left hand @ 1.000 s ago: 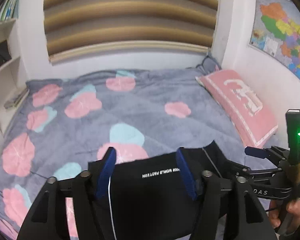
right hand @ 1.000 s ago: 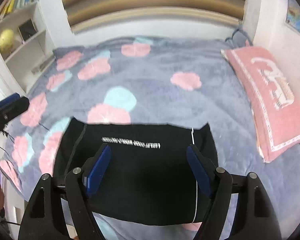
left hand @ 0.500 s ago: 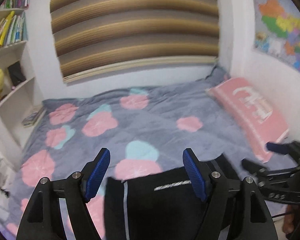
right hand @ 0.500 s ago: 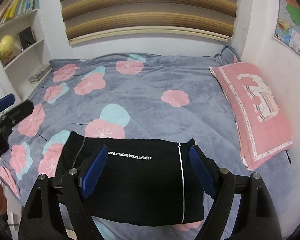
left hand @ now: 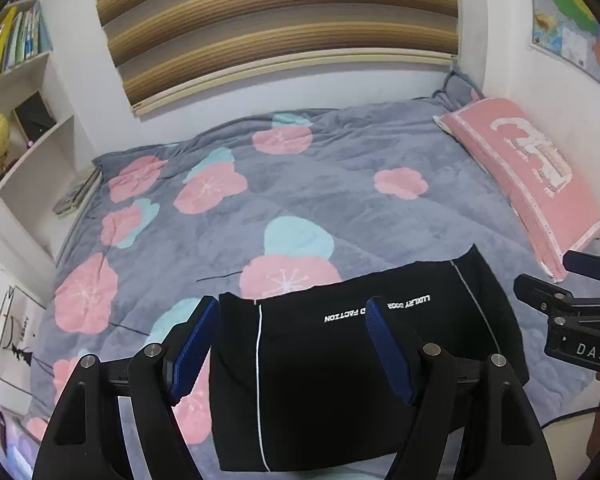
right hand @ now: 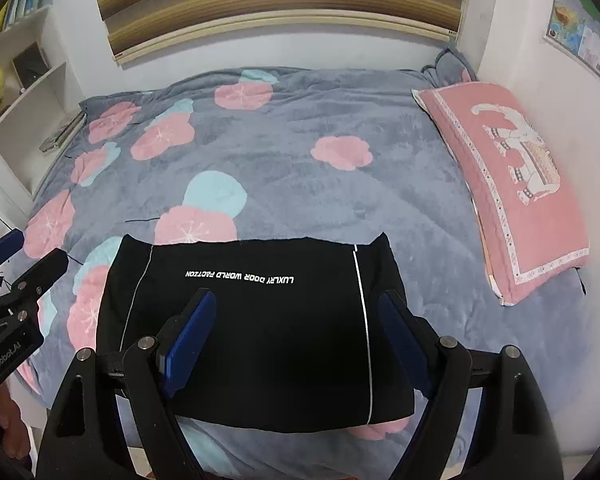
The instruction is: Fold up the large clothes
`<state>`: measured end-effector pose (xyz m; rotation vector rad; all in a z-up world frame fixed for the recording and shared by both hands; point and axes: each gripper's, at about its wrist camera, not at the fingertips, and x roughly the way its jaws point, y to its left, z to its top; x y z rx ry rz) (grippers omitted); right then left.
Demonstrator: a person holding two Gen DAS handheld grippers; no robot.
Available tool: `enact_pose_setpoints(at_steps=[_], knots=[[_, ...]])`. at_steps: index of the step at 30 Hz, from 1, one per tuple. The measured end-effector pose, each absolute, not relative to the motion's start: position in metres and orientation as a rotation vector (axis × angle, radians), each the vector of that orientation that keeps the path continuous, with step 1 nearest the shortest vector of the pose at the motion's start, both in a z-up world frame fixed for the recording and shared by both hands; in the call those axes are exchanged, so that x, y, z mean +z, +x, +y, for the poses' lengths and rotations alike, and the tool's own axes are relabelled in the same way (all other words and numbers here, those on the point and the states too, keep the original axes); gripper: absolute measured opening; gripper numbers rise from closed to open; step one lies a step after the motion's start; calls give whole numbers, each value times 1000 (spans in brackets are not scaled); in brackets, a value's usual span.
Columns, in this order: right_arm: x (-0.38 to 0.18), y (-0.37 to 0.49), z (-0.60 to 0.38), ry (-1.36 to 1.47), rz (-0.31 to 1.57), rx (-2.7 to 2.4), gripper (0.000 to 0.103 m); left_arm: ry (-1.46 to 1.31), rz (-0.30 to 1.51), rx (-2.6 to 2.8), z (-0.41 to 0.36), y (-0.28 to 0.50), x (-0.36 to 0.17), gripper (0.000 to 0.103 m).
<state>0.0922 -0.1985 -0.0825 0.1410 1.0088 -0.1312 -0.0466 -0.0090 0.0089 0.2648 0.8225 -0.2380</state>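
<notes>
A black garment (right hand: 256,320) with white stripes and white lettering lies folded into a flat rectangle at the near edge of the bed; it also shows in the left wrist view (left hand: 340,380). My left gripper (left hand: 290,344) is open and empty, held above the garment's left part. My right gripper (right hand: 296,332) is open and empty, held above the garment's middle. The right gripper's body (left hand: 572,316) shows at the right of the left wrist view, and the left gripper's body (right hand: 16,300) at the left of the right wrist view.
The bed has a grey blanket (right hand: 284,128) with pink and blue flowers. A pink pillow (right hand: 512,184) lies along the right wall. White shelves (left hand: 24,120) with books and a yellow globe stand at the left. A striped blind covers the window behind.
Both grippers have lifted and drawn back from the garment, so more of the bed shows. The left gripper's jaws have opened wider. The garment lies still.
</notes>
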Motion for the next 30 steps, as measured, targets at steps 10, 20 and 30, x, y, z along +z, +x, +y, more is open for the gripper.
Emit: enact_pose_setpoints(at_steps=[10, 20, 30], knots=[[-89, 91, -200, 113, 1038, -131, 85, 231, 868, -240, -4, -36, 0, 76], [-92, 90, -205, 124, 1058, -129, 85, 239, 836, -224, -8, -40, 2, 76], [-98, 88, -195, 95, 1078, -108, 85, 246, 846, -225, -7, -42, -2, 76]])
